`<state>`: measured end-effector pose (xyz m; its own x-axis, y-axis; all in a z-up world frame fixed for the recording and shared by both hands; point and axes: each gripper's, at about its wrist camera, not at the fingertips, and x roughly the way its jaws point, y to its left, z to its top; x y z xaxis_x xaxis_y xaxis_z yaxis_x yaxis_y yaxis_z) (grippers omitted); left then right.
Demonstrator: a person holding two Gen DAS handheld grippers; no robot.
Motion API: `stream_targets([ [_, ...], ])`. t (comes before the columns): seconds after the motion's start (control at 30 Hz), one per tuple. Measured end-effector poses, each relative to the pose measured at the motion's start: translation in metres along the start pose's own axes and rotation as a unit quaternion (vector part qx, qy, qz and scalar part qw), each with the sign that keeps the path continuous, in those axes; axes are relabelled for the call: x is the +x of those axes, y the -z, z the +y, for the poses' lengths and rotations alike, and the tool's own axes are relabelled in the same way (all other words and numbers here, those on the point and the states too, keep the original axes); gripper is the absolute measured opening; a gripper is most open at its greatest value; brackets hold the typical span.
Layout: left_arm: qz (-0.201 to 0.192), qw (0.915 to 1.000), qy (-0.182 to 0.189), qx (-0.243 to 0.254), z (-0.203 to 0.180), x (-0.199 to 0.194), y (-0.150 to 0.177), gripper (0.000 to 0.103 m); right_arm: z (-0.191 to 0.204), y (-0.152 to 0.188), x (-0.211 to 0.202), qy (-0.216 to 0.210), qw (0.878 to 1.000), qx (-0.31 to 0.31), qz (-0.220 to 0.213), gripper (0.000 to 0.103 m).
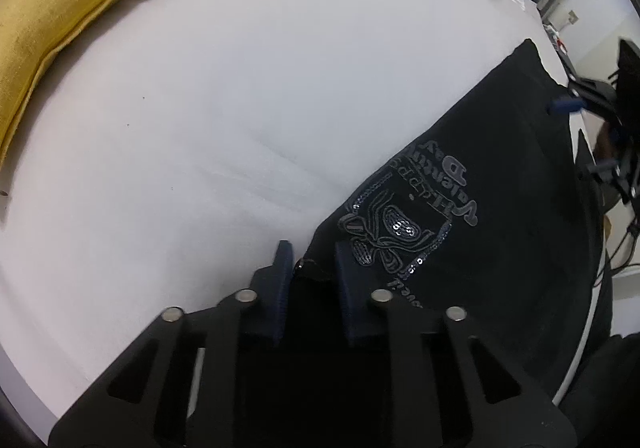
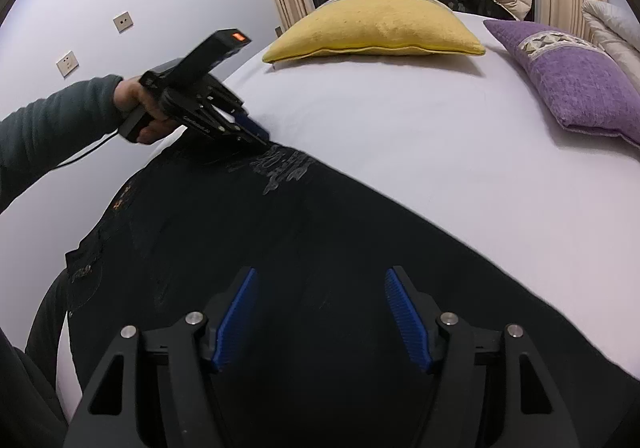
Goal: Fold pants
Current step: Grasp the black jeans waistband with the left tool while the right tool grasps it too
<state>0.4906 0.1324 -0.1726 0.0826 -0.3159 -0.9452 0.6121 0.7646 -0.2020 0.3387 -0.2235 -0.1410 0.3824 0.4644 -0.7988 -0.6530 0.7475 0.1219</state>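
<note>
Bare sheet (image 2: 400, 136) beyond pants (image 2: 320, 248); yellow pillow (image 2: 376, 26), purple pillow (image 2: 572, 84) at far edge.

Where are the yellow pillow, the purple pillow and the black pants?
yellow pillow (image 2: 376, 26), right wrist view, top face.
purple pillow (image 2: 576, 84), right wrist view, front face.
black pants (image 1: 500, 208), left wrist view, plain cloth beside print.

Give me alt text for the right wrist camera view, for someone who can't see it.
The open right gripper hovers over black pants spread on a white bed. Across the pants, the left gripper meets their far edge. A yellow pillow and a purple pillow lie behind.
</note>
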Motion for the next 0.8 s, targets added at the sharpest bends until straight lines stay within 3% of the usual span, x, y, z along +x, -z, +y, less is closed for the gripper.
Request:
stream_targets([
  [0.1,-0.016,0.9992,-0.029,0.022,-0.014,-0.005,0.006,0.007,-0.005,-0.015,0.010,0.003,1.000,-0.003,0.006,0.068],
  [0.23,-0.057,0.9948,-0.066,0.052,-0.032,-0.025,0.020,0.006,-0.009,-0.034,0.025,0.001,1.000,-0.017,0.010,0.066],
  [0.4,-0.098,0.9898,-0.074,0.073,-0.036,-0.063,0.046,0.006,-0.007,-0.052,0.051,0.010,0.998,-0.056,0.038,0.060],
  [0.53,-0.128,0.9820,-0.098,0.097,-0.063,-0.066,0.040,0.006,-0.009,-0.060,0.065,0.015,0.995,-0.083,0.060,0.059],
  [0.6,-0.144,0.9787,-0.102,0.105,-0.070,-0.076,0.052,0.006,-0.011,-0.065,0.069,0.011,0.993,-0.088,0.071,0.059],
  [0.8,-0.158,0.9741,-0.107,0.122,-0.099,-0.092,0.068,0.006,-0.016,-0.074,0.079,0.005,0.989,-0.102,0.112,0.059],
])
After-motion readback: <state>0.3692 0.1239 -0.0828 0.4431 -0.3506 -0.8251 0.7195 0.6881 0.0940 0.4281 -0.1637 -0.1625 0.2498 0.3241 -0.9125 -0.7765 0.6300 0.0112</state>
